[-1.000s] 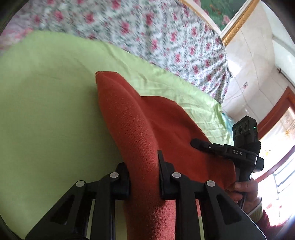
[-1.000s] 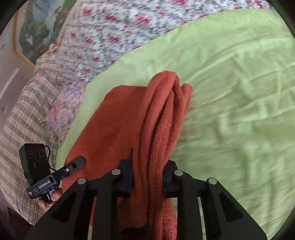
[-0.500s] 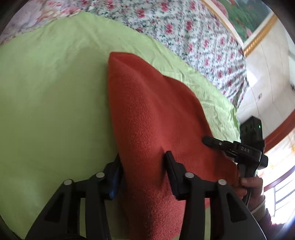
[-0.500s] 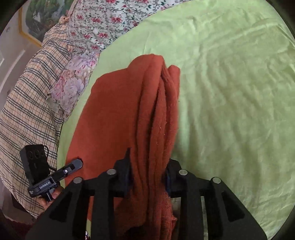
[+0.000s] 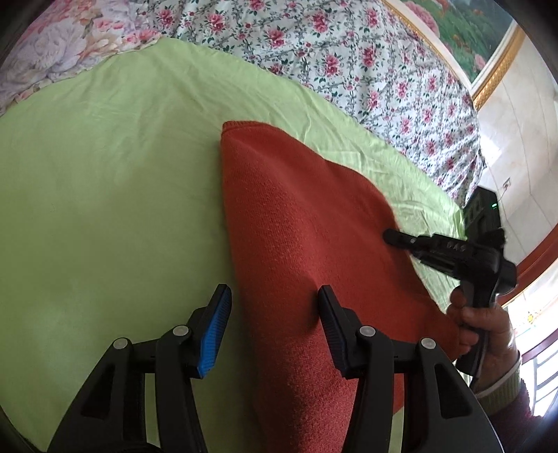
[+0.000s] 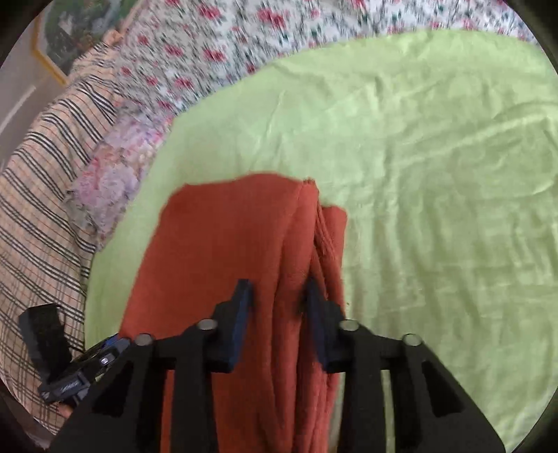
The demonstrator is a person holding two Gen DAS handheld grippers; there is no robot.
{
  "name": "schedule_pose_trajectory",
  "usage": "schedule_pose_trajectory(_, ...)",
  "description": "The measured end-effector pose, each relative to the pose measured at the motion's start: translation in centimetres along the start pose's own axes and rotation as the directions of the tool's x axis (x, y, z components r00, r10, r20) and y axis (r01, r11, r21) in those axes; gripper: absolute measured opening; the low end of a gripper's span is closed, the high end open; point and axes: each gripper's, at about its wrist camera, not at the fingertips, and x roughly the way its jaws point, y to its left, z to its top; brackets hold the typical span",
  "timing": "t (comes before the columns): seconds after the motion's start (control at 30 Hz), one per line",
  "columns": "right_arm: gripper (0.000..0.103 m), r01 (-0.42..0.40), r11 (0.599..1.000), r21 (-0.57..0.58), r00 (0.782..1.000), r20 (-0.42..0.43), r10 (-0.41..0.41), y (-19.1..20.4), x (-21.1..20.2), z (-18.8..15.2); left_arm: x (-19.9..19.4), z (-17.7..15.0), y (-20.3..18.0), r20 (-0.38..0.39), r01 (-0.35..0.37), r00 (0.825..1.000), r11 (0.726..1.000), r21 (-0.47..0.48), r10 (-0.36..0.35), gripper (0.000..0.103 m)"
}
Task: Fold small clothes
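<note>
A rust-red knitted garment (image 5: 307,251) lies folded on a light green sheet (image 5: 104,195). My left gripper (image 5: 273,306) is open, its jaws spread wide over the garment's near folded edge; the left blue pad (image 5: 214,331) stands off the cloth. In the right wrist view the same garment (image 6: 223,244) lies flat with layered edges on its right. My right gripper (image 6: 277,299) is open, with the garment's thick edge lying loose between its jaws. The right gripper also shows in the left wrist view (image 5: 453,251), held by a hand.
A floral bedspread (image 5: 348,62) lies beyond the green sheet (image 6: 436,174). A plaid blanket (image 6: 42,209) is at the left in the right wrist view. A framed picture (image 5: 464,31), tiled wall and window are at the right.
Both grippers have opened and let go of the garment. The raised fold has dropped and now lies flat on the sheet. Both views have pulled back.
</note>
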Motion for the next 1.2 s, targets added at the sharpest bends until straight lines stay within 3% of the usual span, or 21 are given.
schedule_pose_trajectory(0.03, 0.012, 0.002, 1.0, 0.004, 1.0, 0.001, -0.002, 0.0, 0.0, 0.0, 0.0, 0.0, -0.1, -0.003, 0.0, 1.0, 1.0, 0.007, 0.0, 0.051)
schedule_pose_trajectory(0.13, 0.011, -0.079, 0.997, -0.009, 0.991, 0.106, 0.08, 1.0, -3.3, -0.6, 0.1, -0.3, -0.3, -0.014, 0.01, 1.0, 1.0, 0.024, -0.009, 0.052)
schedule_pose_trajectory(0.2, 0.011, -0.084, 0.996, -0.006, 0.984, 0.16, 0.084, 0.7, -5.3, -1.6, 0.5, -0.4, -0.3, -0.029, 0.041, 0.999, 0.999, 0.024, -0.04, 0.054)
schedule_pose_trajectory(0.3, 0.011, -0.027, 0.998, 0.048, 0.994, 0.102, 0.022, -1.5, -3.8, -2.7, 1.5, 0.3, -0.5, -0.054, 0.047, 0.998, 0.998, 0.037, -0.045, 0.054)
schedule_pose_trajectory(0.37, 0.011, -0.037, 0.995, 0.092, 0.998, 0.062, 0.031, -2.9, -2.2, -3.2, 2.2, 1.6, -0.5, -0.056, 0.048, 0.997, 0.998, 0.046, -0.045, 0.055)
schedule_pose_trajectory(0.57, 0.011, -0.03, 0.998, 0.059, 0.998, 0.063, 0.026, -2.4, -2.0, -2.7, 7.0, 9.2, 2.2, -0.057, 0.045, 0.997, 0.998, -0.044, -0.048, 0.052)
schedule_pose_trajectory(0.6, 0.011, -0.024, 0.998, 0.051, 0.998, 0.061, 0.021, -2.2, -1.9, -2.6, 7.9, 10.4, 2.6, -0.053, 0.03, 0.998, 0.998, -0.051, -0.033, 0.046)
schedule_pose_trajectory(0.63, 0.011, -0.02, 0.999, 0.046, 0.998, 0.06, 0.018, -1.9, -1.8, -2.5, 9.0, 12.0, 2.9, -0.049, 0.009, 0.999, 0.999, -0.054, -0.011, 0.032)
schedule_pose_trajectory(0.7, 0.011, -0.02, 0.999, 0.044, 0.998, 0.06, 0.017, -1.9, -1.7, -2.4, 10.5, 14.2, 3.5, -0.042, -0.013, 0.999, 0.998, -0.062, 0.011, 0.012)
schedule_pose_trajectory(0.87, 0.011, -0.017, 0.999, 0.038, 0.998, 0.06, 0.015, -1.7, -1.5, -2.2, 11.1, 18.3, 3.4, 0.005, -0.059, 0.998, 0.996, -0.068, 0.06, 0.009)
schedule_pose_trajectory(0.97, 0.014, -0.036, 0.998, 0.054, 0.998, 0.059, 0.032, -1.9, -1.8, -2.1, 8.5, 17.7, 2.5, 0.028, -0.035, 0.999, 0.998, -0.046, 0.036, 0.014)
schedule_pose_trajectory(1.1, 0.021, -0.065, 0.995, 0.08, 0.996, 0.073, 0.059, -2.1, -3.2, -2.9, 3.5, 12.1, 0.2, 0.034, -0.026, 0.999, 0.999, 0.047, 0.025, 0.016)
schedule_pose_trajectory(1.2, 0.032, -0.074, 0.995, 0.069, 0.994, 0.08, 0.068, -2.0, -4.9, -4.6, -0.4, 6.6, -1.2, 0.037, -0.013, 0.999, 0.993, 0.119, 0.009, 0.033)
